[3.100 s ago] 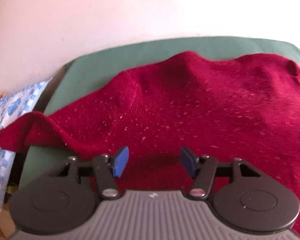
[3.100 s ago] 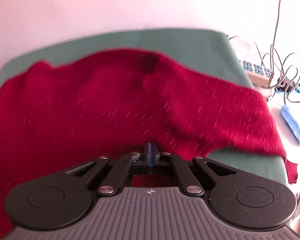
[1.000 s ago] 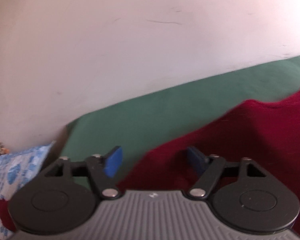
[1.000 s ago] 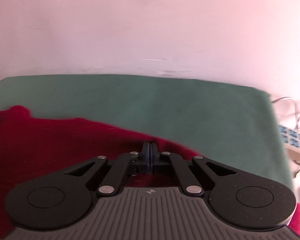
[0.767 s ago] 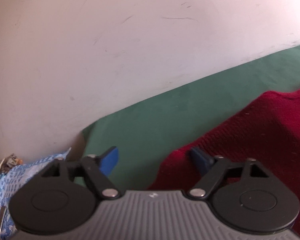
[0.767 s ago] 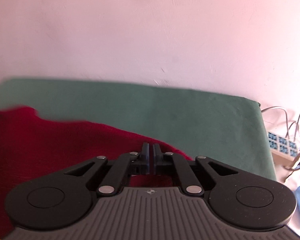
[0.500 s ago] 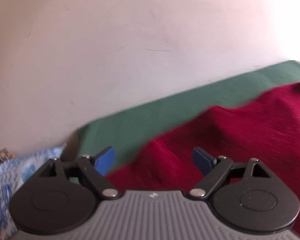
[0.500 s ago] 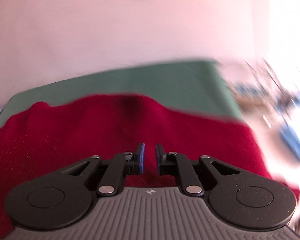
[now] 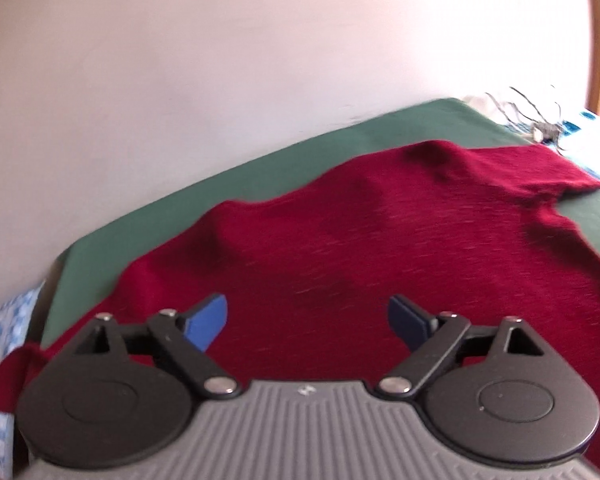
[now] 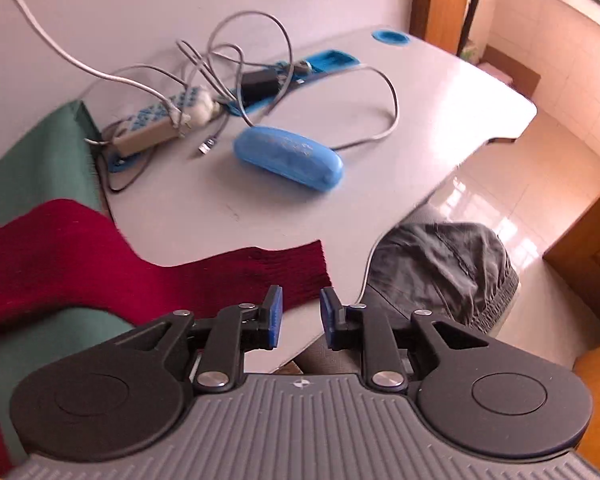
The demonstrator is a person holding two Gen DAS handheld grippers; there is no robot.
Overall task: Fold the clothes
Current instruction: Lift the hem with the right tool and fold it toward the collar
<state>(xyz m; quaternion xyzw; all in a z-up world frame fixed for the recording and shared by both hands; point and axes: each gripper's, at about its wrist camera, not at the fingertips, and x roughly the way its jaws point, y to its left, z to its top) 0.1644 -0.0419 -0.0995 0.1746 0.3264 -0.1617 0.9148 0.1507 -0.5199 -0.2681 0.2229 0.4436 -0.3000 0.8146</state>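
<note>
A dark red knitted sweater (image 9: 380,248) lies spread on a green mat (image 9: 260,176). My left gripper (image 9: 308,318) hovers over its near part, wide open, nothing between its blue pads. In the right wrist view one red sleeve (image 10: 236,276) stretches off the green mat (image 10: 32,160) onto the grey table (image 10: 400,100), its ribbed cuff ending just left of my right gripper (image 10: 300,316). That gripper stands open and empty beside the cuff, at the table's near edge.
On the table behind the sleeve lie a blue oblong case (image 10: 288,158), a power strip (image 10: 160,126) and tangled grey cables (image 10: 260,60). A grey garment (image 10: 444,272) lies on a chair below the table edge. A blue-patterned cloth (image 9: 0,332) sits left of the mat.
The right gripper let go of the sweater, opened and swung right toward the sleeve and table end. The left gripper stayed open and turned back over the sweater's body.
</note>
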